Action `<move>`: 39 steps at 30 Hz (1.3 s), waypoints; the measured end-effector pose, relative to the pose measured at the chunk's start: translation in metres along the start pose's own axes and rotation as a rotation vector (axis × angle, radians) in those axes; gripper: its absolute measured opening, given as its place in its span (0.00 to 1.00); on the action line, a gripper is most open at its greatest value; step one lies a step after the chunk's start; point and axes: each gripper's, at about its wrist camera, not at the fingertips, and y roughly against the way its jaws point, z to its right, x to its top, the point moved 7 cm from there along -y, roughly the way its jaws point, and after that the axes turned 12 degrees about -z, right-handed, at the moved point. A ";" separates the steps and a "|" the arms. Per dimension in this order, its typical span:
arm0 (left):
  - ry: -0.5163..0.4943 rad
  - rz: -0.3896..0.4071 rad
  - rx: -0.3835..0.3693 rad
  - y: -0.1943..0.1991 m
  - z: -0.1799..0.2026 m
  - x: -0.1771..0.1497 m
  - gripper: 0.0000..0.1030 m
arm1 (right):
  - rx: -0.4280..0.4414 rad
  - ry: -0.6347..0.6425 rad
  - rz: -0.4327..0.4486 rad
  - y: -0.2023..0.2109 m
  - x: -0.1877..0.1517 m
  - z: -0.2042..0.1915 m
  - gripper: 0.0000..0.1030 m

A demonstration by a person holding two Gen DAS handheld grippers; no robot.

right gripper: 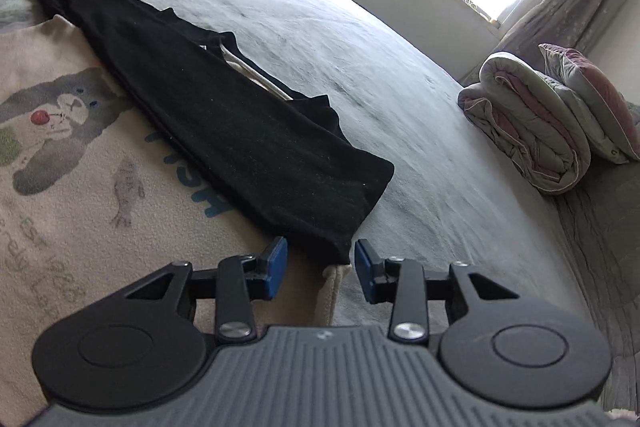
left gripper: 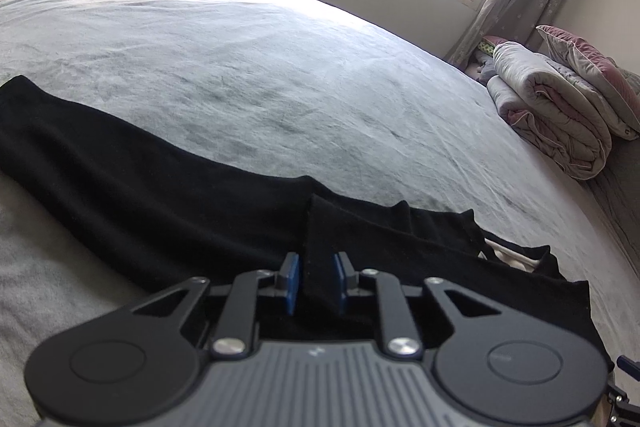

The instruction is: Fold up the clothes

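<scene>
On the grey bed sheet [left gripper: 280, 75]: a long black knit garment [right gripper: 224, 131] lay stretched out flat.
Left gripper [left gripper: 316, 281], blue pads narrowed, pinched a raised fold of the cloth. Right gripper [right gripper: 320, 267] stood spread, touching nothing, the garment's end and a cream printed towel [right gripper: 80, 163] just ahead.

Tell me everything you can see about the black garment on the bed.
The black garment is a plain, soft-looking knit, folded lengthwise into a long narrow strip. It lies flat across the grey bedspread, partly over a cream printed cloth. A raised fold of it sits between the left gripper fingers; the right gripper is open at its other end.
</scene>
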 end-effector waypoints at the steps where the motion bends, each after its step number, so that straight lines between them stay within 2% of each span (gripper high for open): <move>1: 0.008 -0.011 -0.002 -0.004 -0.001 0.000 0.17 | -0.019 0.033 0.009 0.000 -0.001 -0.003 0.37; 4: 0.011 -0.017 0.018 -0.012 0.000 -0.002 0.17 | -0.068 0.121 0.031 -0.001 -0.004 -0.010 0.28; 5: -0.009 -0.009 0.035 -0.013 0.002 -0.002 0.12 | -0.075 0.136 0.034 -0.002 -0.005 -0.010 0.20; 6: -0.032 -0.003 0.046 -0.012 0.005 -0.002 0.03 | -0.082 0.151 0.037 -0.004 -0.006 -0.011 0.11; 8: -0.065 0.009 0.068 -0.007 0.009 -0.002 0.02 | -0.119 0.166 0.025 -0.005 -0.009 -0.007 0.06; 11: -0.082 0.013 0.064 0.003 0.014 -0.001 0.02 | -0.145 0.156 0.015 -0.003 -0.011 0.004 0.04; 14: -0.099 -0.027 0.066 0.004 0.013 -0.006 0.02 | -0.135 0.141 0.001 -0.003 -0.013 0.009 0.04; 16: -0.114 -0.066 0.078 -0.002 0.010 -0.011 0.03 | -0.123 0.155 -0.031 -0.011 -0.016 0.004 0.04; 19: -0.113 -0.073 0.077 -0.004 0.009 -0.012 0.04 | -0.112 0.174 -0.073 -0.023 -0.021 -0.004 0.04; 20: -0.105 -0.071 0.074 -0.004 0.008 -0.011 0.06 | -0.112 0.179 -0.079 -0.025 -0.022 -0.005 0.04; 23: -0.083 -0.065 0.064 -0.003 0.007 -0.009 0.22 | -0.090 0.173 -0.088 -0.018 -0.020 -0.006 0.08; 26: -0.045 -0.060 0.026 -0.004 0.004 -0.004 0.26 | 0.014 0.071 -0.072 -0.003 -0.018 0.009 0.24; 27: -0.033 -0.057 0.010 -0.005 0.004 -0.002 0.26 | 0.055 0.027 -0.065 0.002 -0.016 0.015 0.33; 33: -0.005 -0.035 -0.024 -0.018 0.004 0.009 0.25 | 0.211 -0.312 -0.022 0.002 0.004 0.068 0.34; 39: -0.007 -0.004 -0.040 -0.025 0.003 0.015 0.23 | 0.249 -0.544 -0.031 -0.036 0.023 0.082 0.34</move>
